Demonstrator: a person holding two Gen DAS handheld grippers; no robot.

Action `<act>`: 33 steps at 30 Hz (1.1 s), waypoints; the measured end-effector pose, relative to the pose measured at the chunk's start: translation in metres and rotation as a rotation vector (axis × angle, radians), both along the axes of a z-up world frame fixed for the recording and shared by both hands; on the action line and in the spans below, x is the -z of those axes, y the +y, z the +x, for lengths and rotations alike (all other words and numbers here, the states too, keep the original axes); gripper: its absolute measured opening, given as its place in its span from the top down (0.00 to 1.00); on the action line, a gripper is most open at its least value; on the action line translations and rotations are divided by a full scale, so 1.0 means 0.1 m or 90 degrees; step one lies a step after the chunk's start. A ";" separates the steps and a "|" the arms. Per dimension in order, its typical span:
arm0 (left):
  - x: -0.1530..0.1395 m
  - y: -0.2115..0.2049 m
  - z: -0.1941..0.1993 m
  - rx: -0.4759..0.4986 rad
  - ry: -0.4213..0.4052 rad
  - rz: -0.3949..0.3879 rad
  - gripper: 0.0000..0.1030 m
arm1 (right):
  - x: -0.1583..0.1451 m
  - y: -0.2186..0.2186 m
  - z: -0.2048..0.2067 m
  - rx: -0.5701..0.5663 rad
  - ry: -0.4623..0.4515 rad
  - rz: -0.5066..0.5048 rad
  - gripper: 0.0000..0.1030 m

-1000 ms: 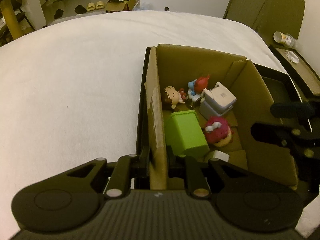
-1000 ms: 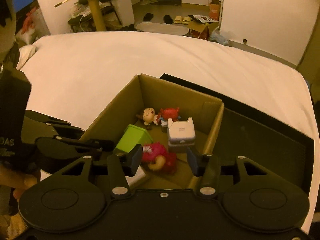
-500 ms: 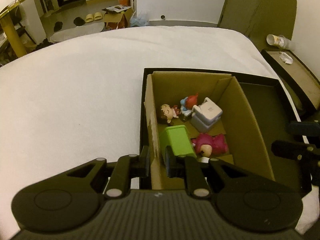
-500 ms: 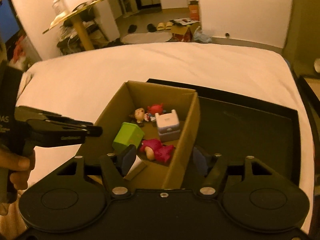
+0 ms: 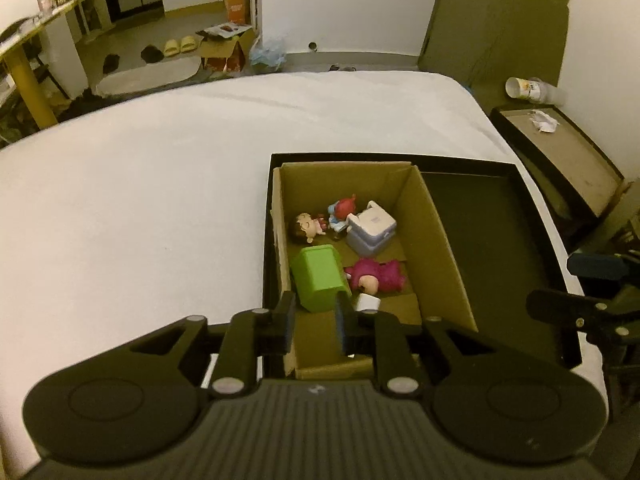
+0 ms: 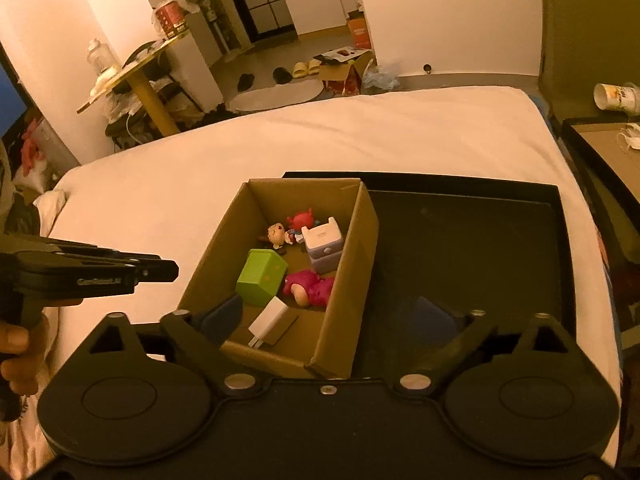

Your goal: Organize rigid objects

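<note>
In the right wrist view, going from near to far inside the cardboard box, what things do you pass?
white charger → green box → white and lavender toy → red figure

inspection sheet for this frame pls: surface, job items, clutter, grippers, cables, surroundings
Surface: white bed; black tray on it.
Job's things: cardboard box sits in the tray's left part, holding a green block, pink toy, white-lilac cube, two small figurines and a white charger.
Clutter: crumpled paper, tipped cup on the side stand.
Grippers: left gripper opening, nothing between; right gripper opening wide, clear of the box.
Cables: nothing seen.
Surroundings: slippers, floor boxes, yellow table.
</note>
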State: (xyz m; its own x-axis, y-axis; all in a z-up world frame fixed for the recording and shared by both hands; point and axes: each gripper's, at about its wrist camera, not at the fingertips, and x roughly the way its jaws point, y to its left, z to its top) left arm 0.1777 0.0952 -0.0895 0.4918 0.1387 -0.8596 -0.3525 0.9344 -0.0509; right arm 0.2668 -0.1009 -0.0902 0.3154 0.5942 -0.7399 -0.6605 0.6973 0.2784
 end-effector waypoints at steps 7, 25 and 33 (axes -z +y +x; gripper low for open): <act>-0.25 -0.17 -0.20 0.003 -0.027 0.003 0.58 | -0.18 -0.20 -0.15 0.014 -0.004 0.023 0.00; -0.89 -0.56 -0.70 0.012 -0.115 0.025 0.09 | -0.75 -0.74 -0.56 0.059 -0.033 0.063 0.00; -1.12 -0.61 -0.95 0.009 -0.153 0.038 0.07 | -0.95 -0.88 -0.73 0.074 -0.053 0.077 0.00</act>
State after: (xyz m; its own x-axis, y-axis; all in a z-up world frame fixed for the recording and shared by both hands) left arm 0.0824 0.0343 0.0227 0.6837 0.1771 -0.7080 -0.3237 0.9431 -0.0767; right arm 0.1941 -0.1885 0.0048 0.4439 0.6334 -0.6338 -0.6017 0.7348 0.3129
